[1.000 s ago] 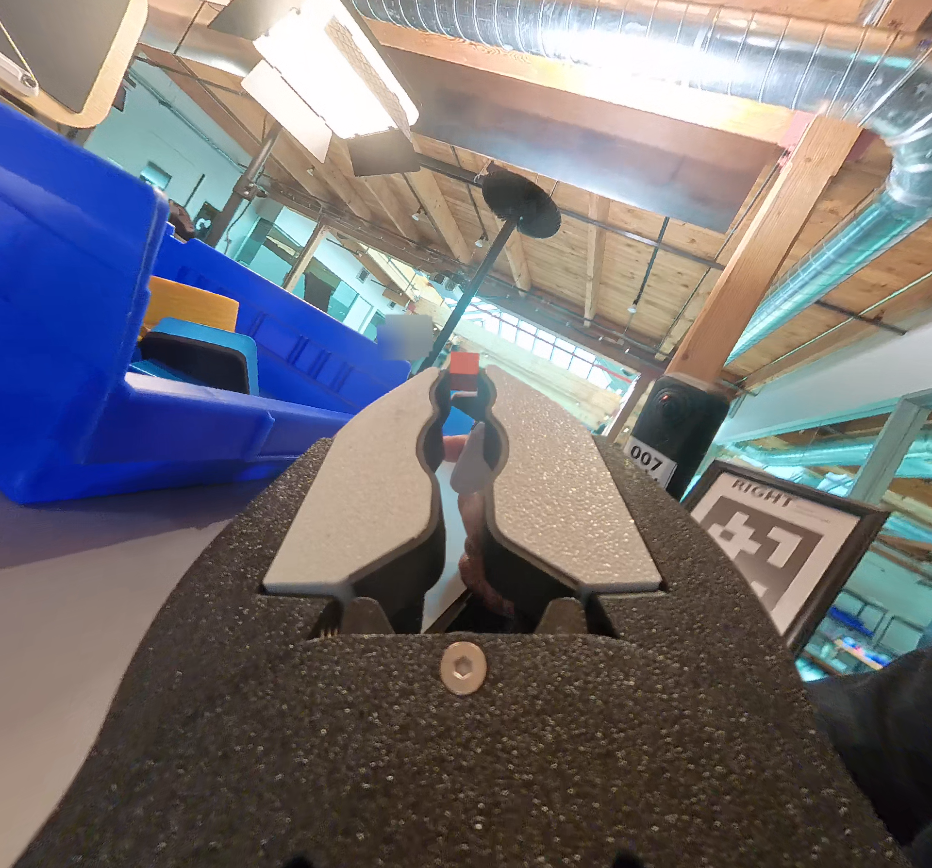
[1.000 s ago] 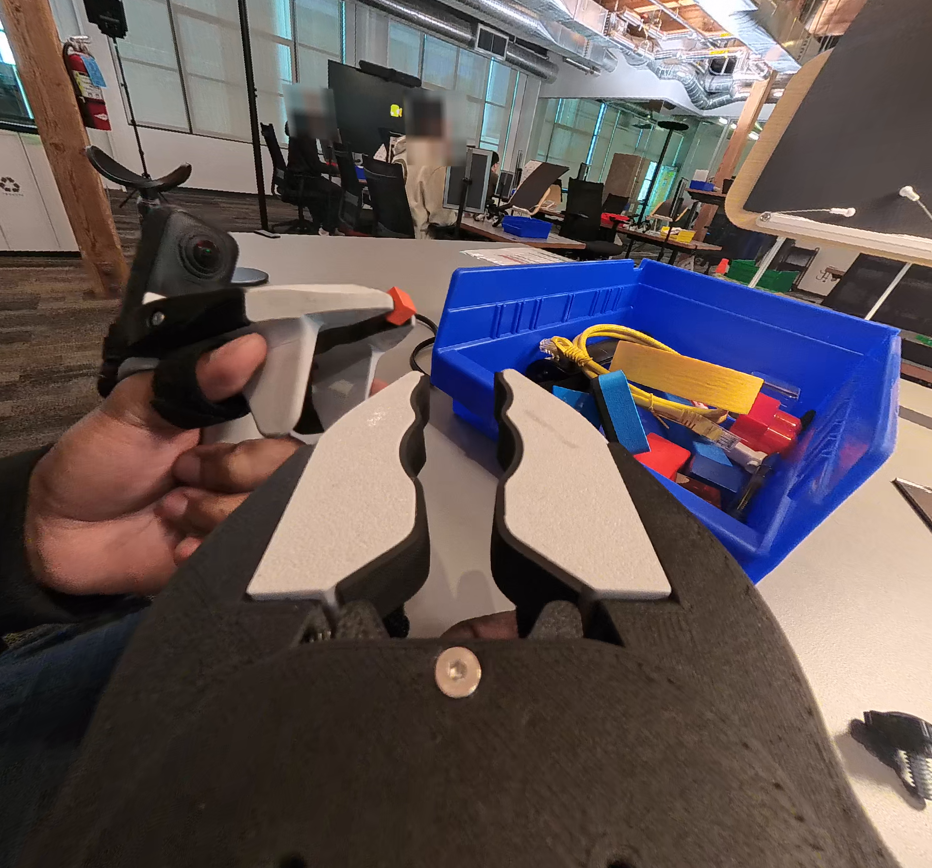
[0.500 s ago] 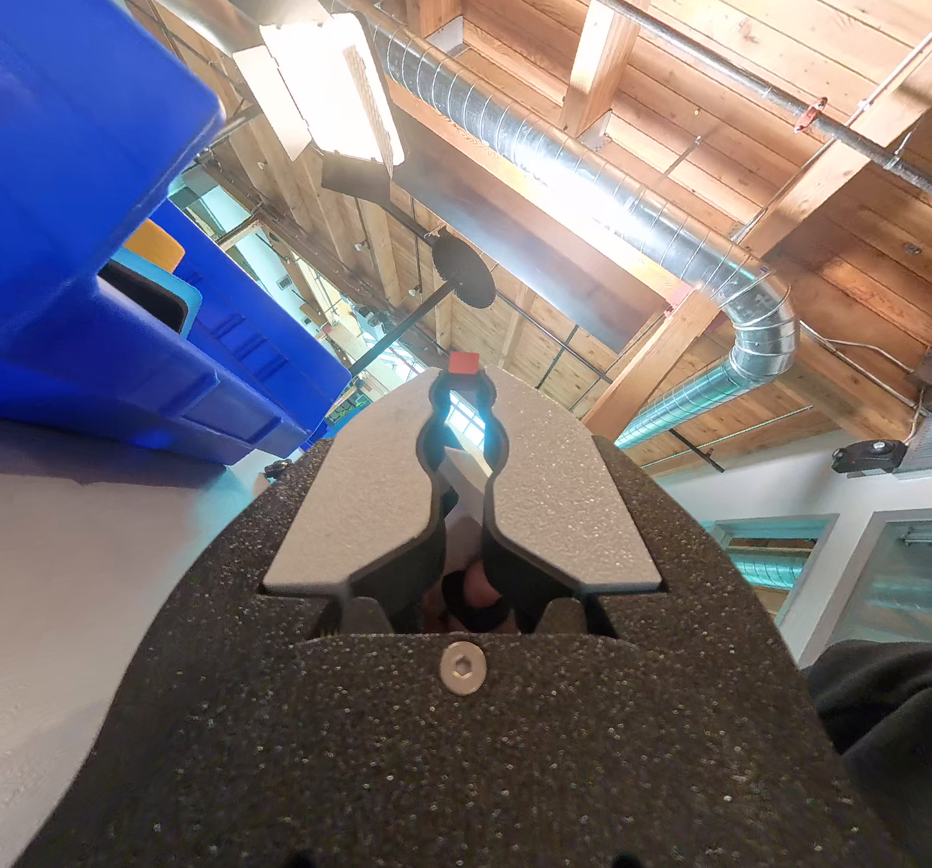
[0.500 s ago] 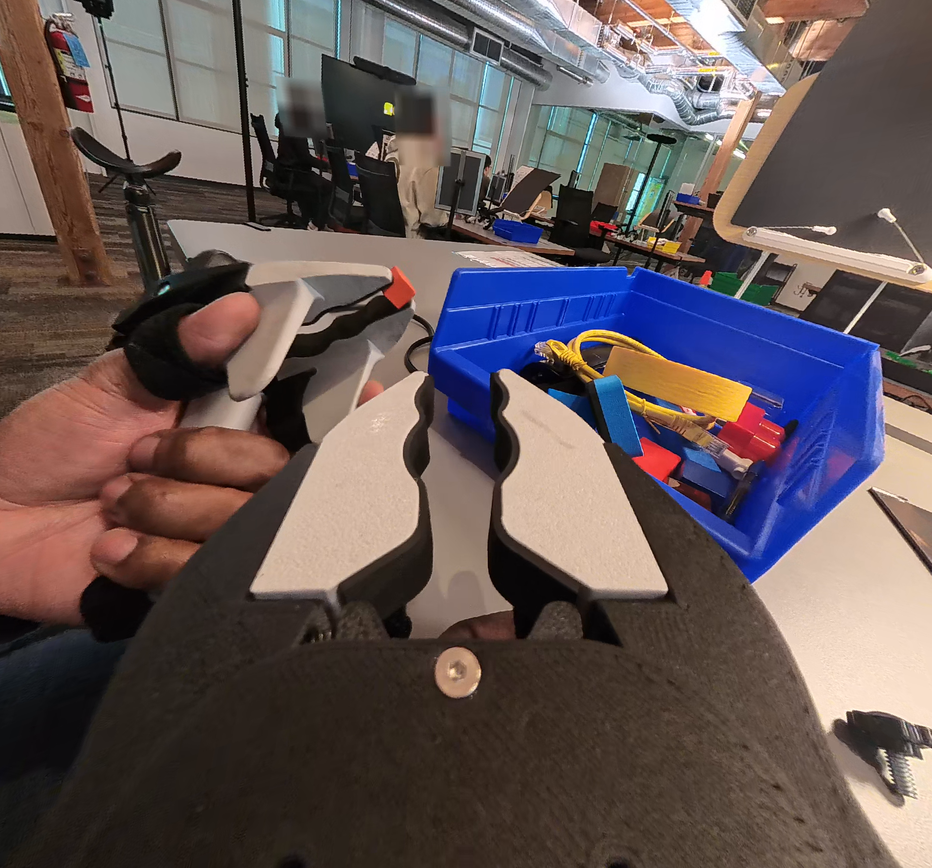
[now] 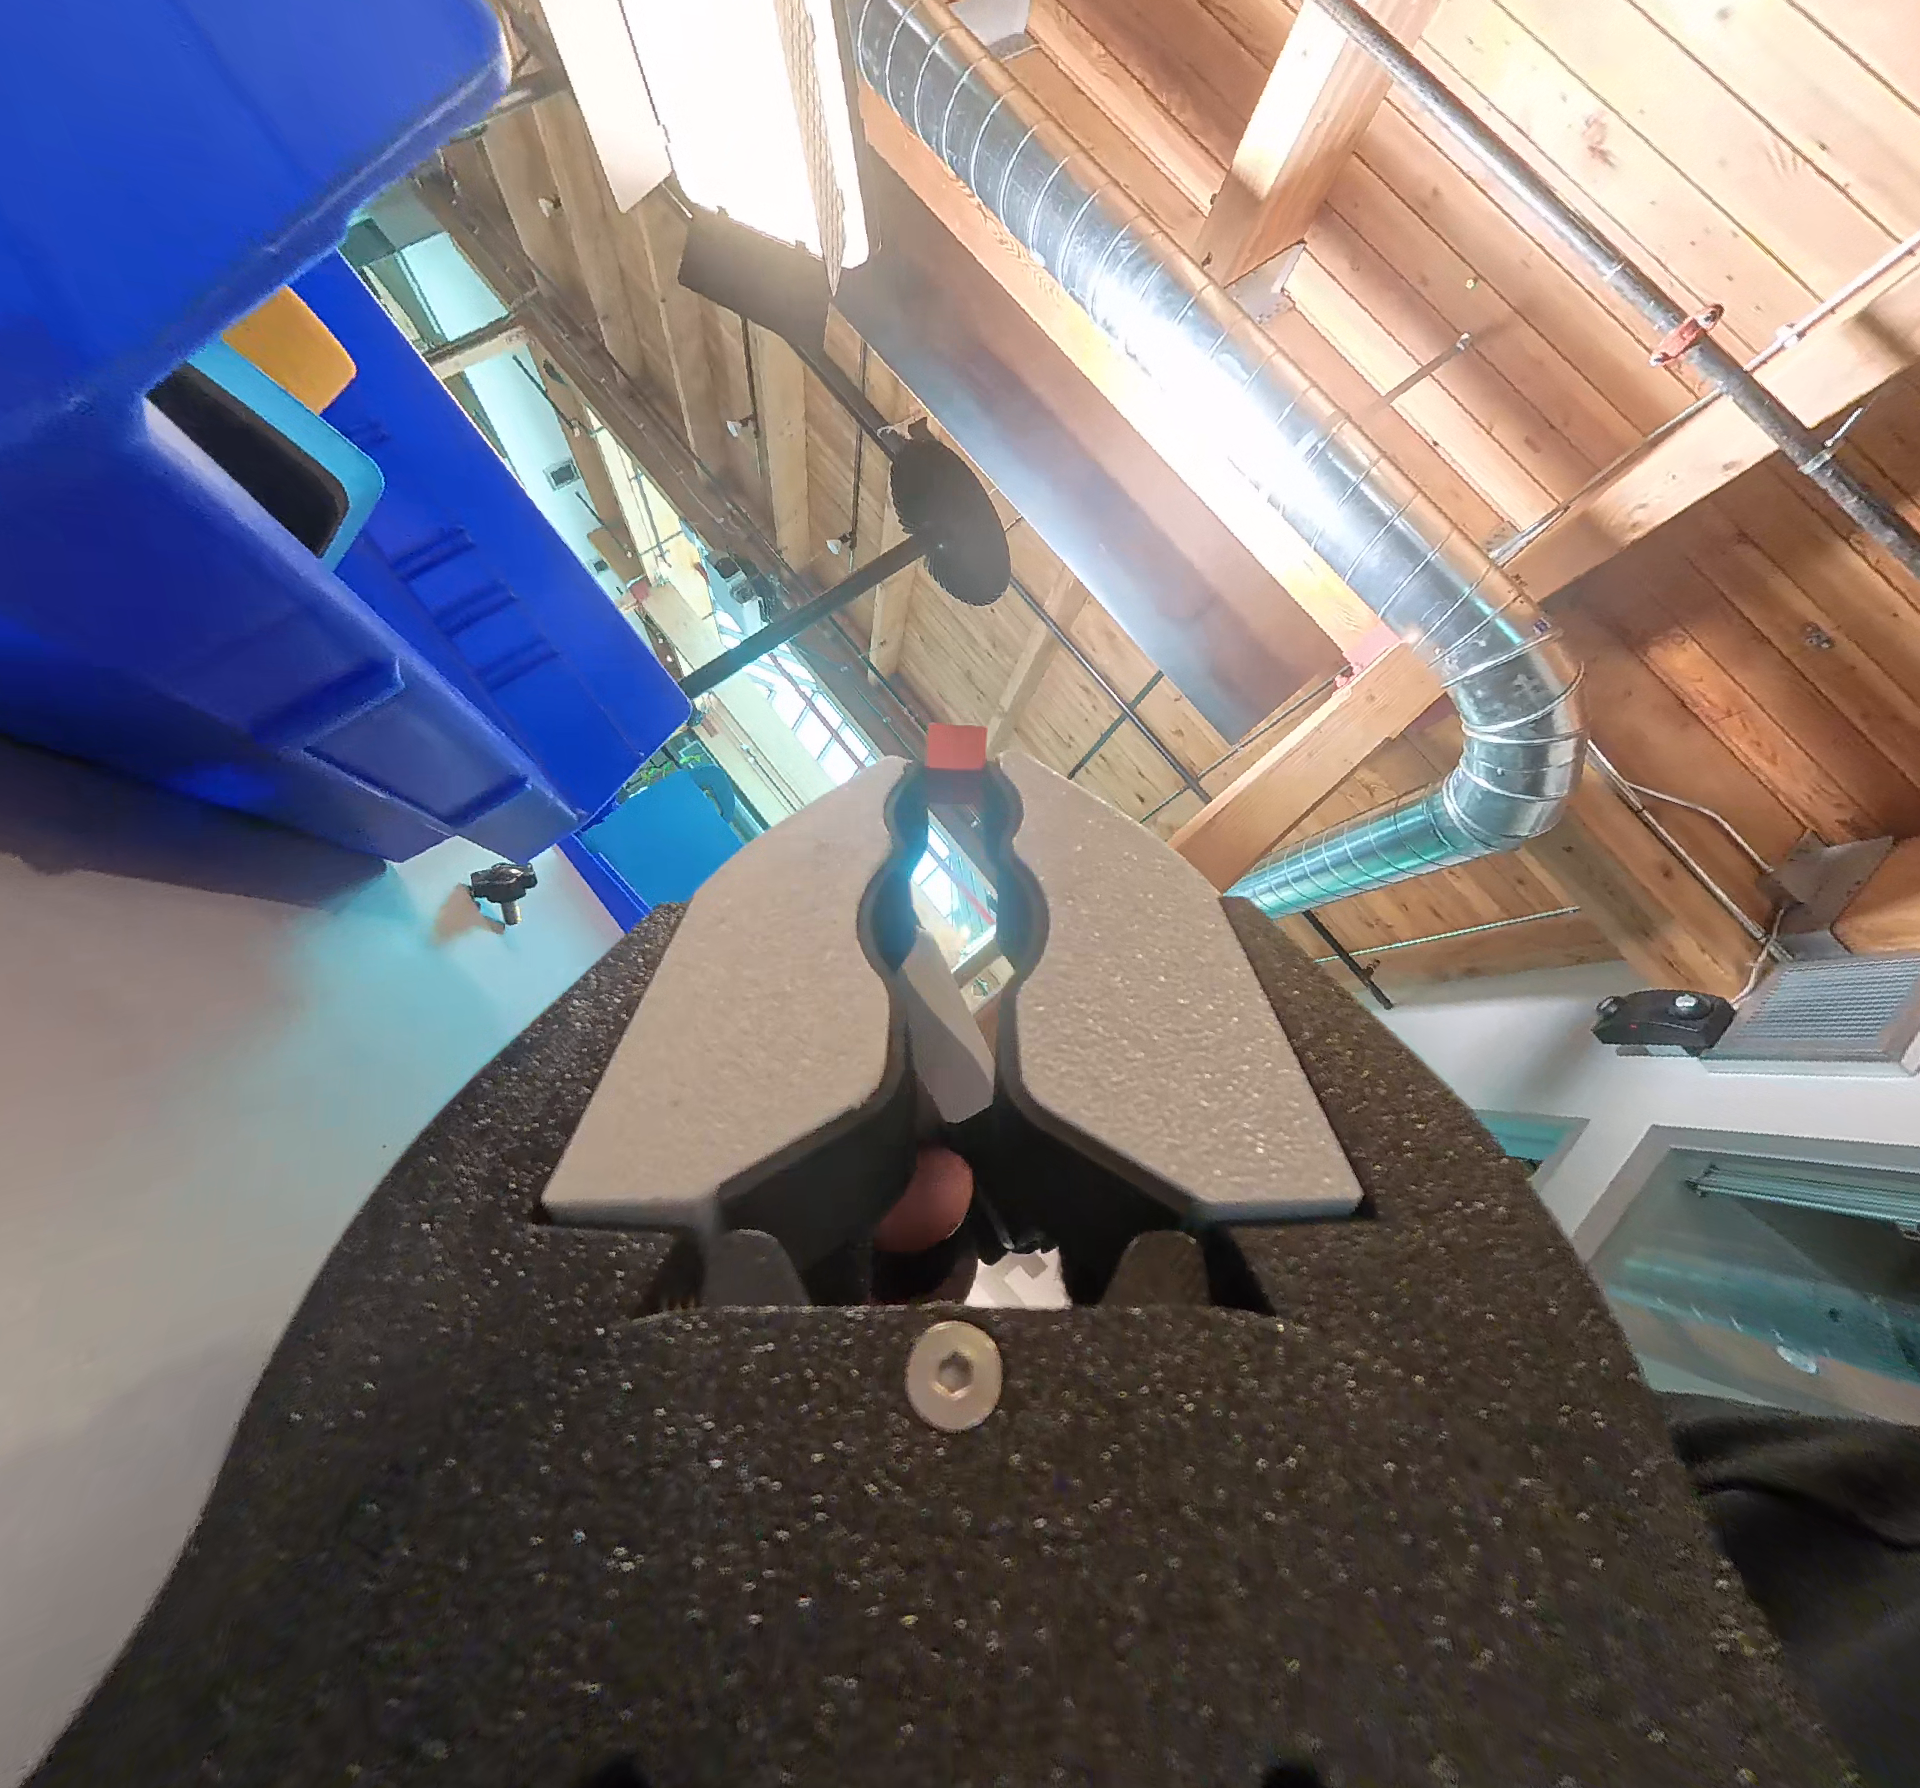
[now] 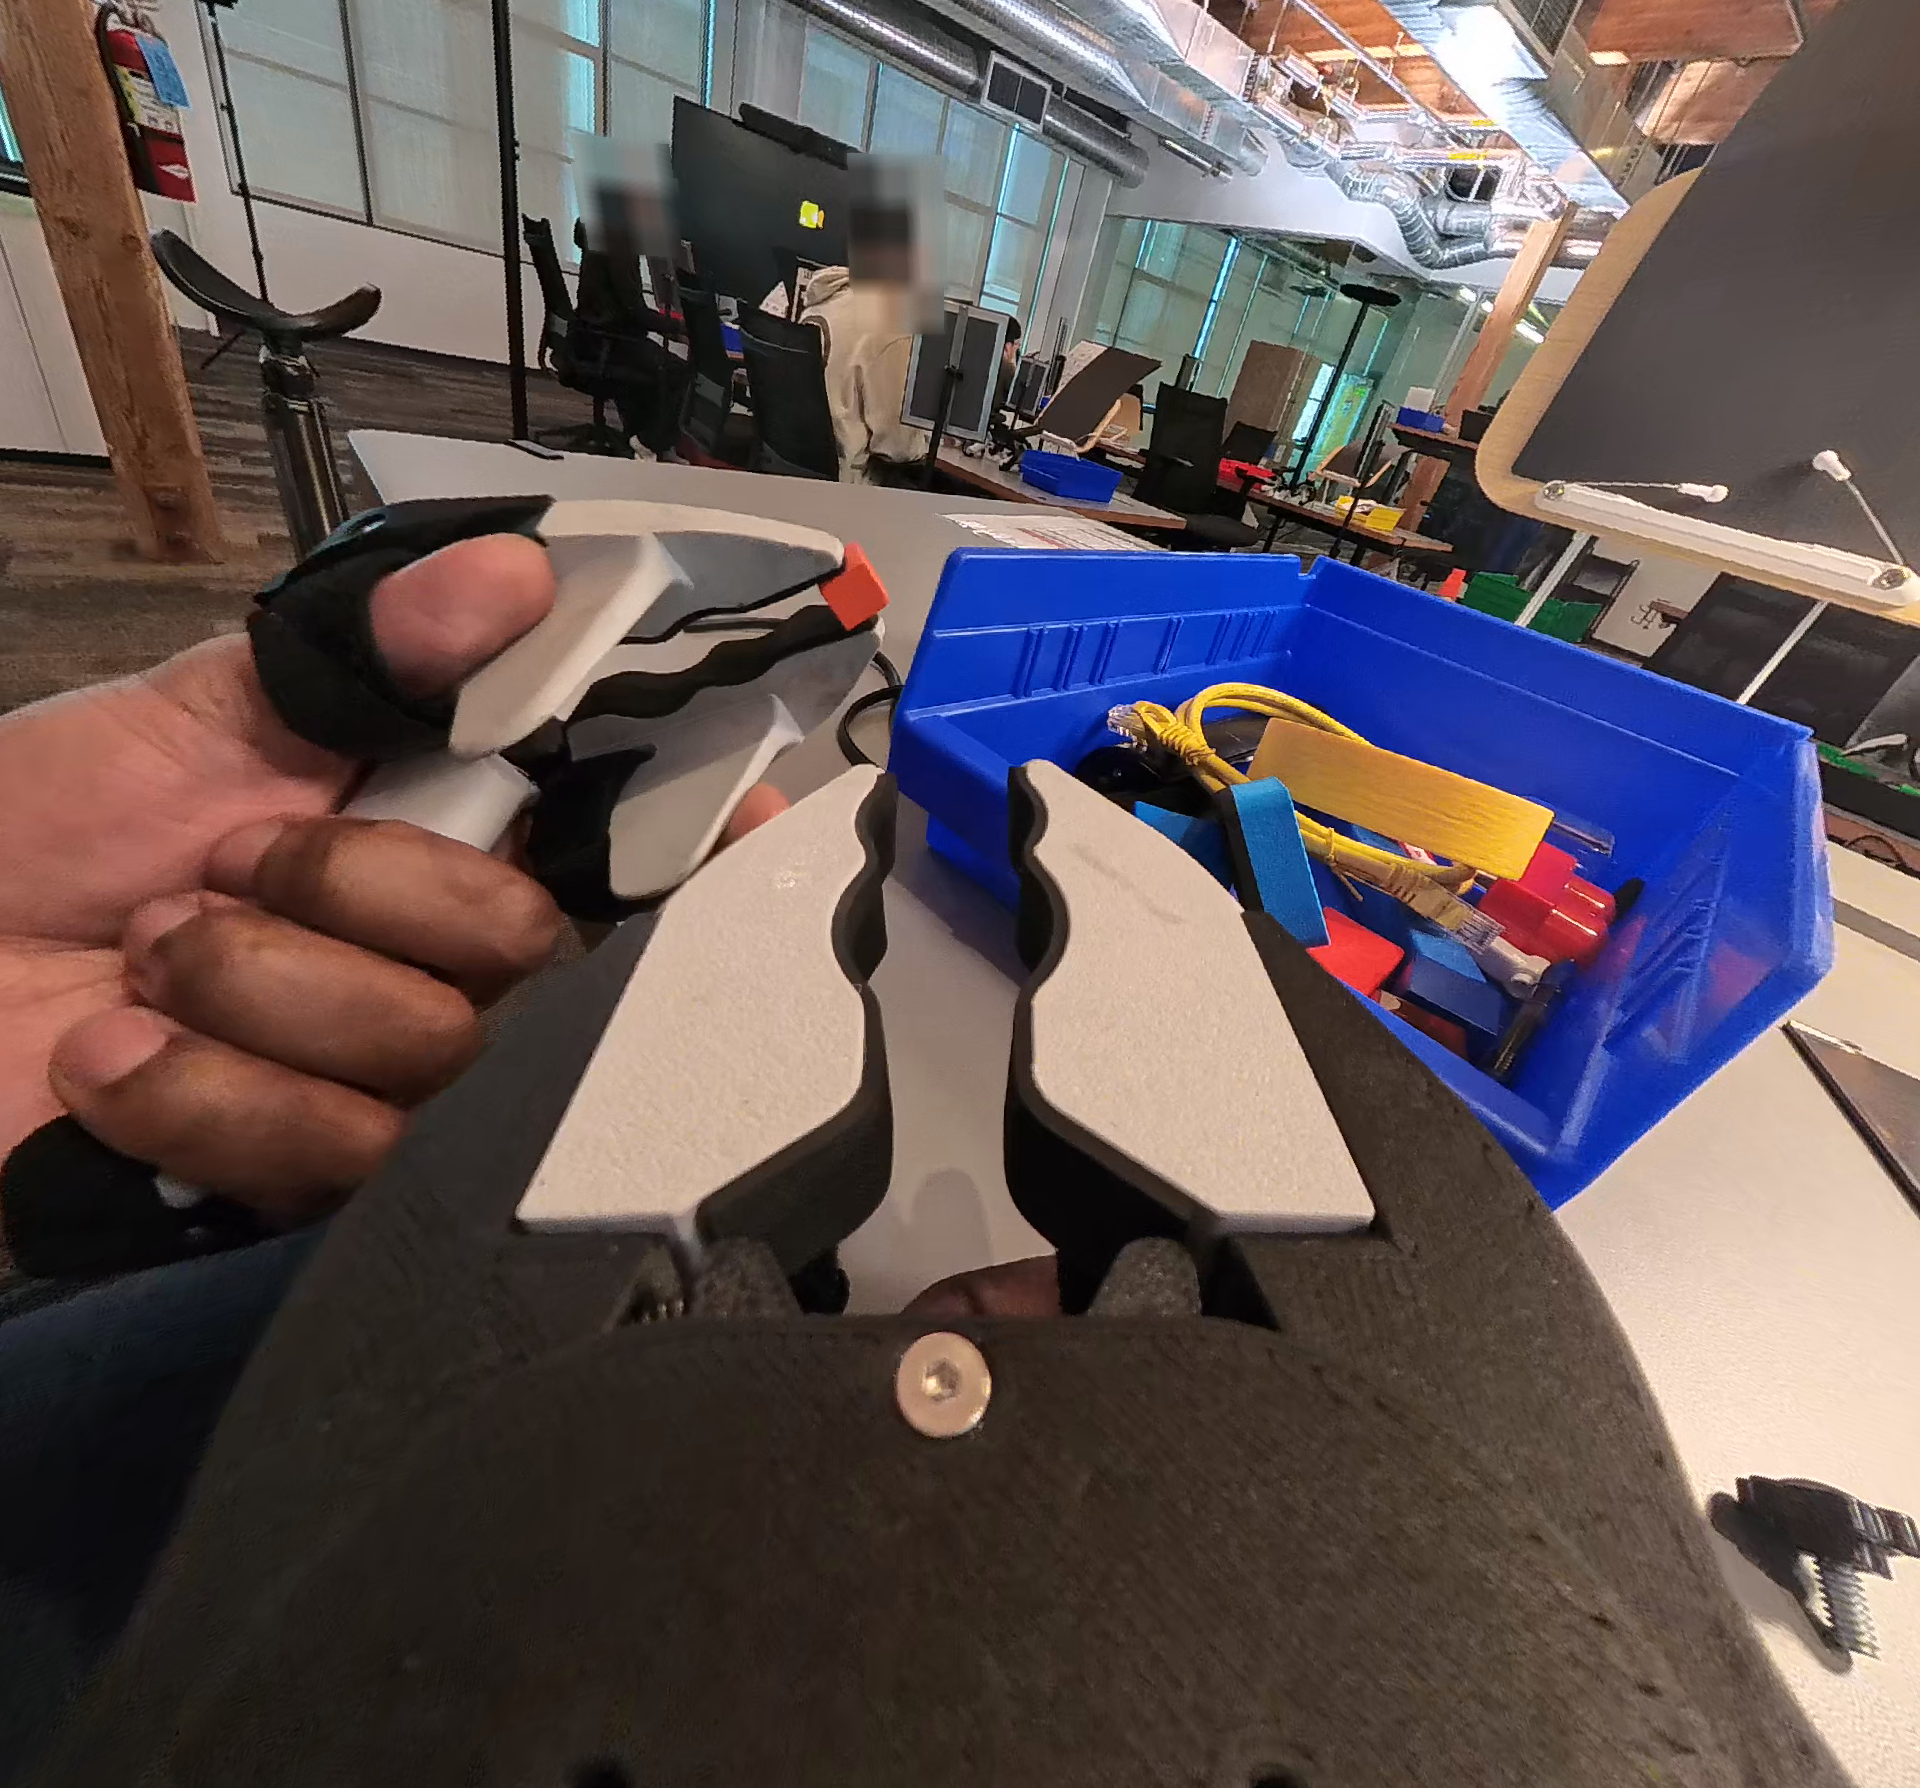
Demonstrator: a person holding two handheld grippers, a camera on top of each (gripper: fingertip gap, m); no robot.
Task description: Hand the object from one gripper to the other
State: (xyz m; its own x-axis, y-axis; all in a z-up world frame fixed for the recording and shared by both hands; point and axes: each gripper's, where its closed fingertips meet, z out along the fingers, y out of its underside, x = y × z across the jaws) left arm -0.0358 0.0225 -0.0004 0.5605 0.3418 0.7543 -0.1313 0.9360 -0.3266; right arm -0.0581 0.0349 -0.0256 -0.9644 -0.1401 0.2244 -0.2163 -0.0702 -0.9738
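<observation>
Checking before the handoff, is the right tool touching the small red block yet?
Apart. The right wrist view shows the red block pinched at the left tool's tip, with open table between it and the open right tool.

Blue bin (image 5: 208, 388) cut off left.

I see a blue bin (image 6: 1662, 865) on the grey table (image 6: 1714, 1271), holding a yellow cable (image 6: 1247, 751), a yellow strip (image 6: 1403, 793) and red blocks (image 6: 1548, 907). Near the table's edge lies a small black part (image 6: 1829, 1551), maybe a clip. Overhead hangs a silver duct (image 5: 1143, 284).
</observation>
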